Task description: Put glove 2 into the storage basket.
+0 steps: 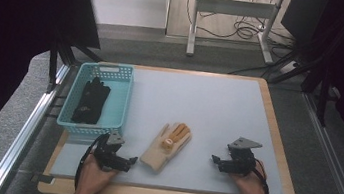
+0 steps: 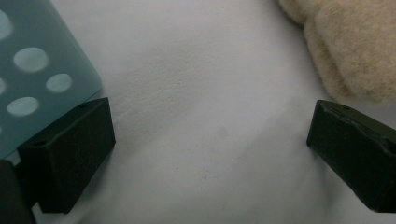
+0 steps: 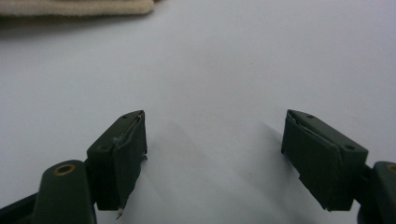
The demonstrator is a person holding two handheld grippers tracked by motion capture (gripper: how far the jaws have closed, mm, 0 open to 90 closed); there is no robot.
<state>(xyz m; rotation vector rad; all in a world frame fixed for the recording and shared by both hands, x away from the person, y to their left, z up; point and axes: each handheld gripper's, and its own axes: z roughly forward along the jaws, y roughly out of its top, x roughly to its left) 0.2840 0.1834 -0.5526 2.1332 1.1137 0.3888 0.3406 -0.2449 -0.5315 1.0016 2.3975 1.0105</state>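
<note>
Cream glove (image 1: 166,145) lies flat on the surface (image 1: 218,113), between both grippers, at five o'clock from the blue basket (image 1: 120,101) holding a black glove (image 1: 91,99). Left gripper (image 1: 132,160) and right gripper (image 1: 214,159) flank it, jaws wide, empty, probably poised for pickup.

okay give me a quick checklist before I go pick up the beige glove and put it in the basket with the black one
1. Left gripper open, nothing between its fingers: ok.
2. Right gripper open and holding nothing: ok.
3. Beige glove flat on the table, between the grippers, untouched: ok.
4. Basket has room beside the black glove: ok.
5. Path from glove to basket unobstructed: ok.
</note>
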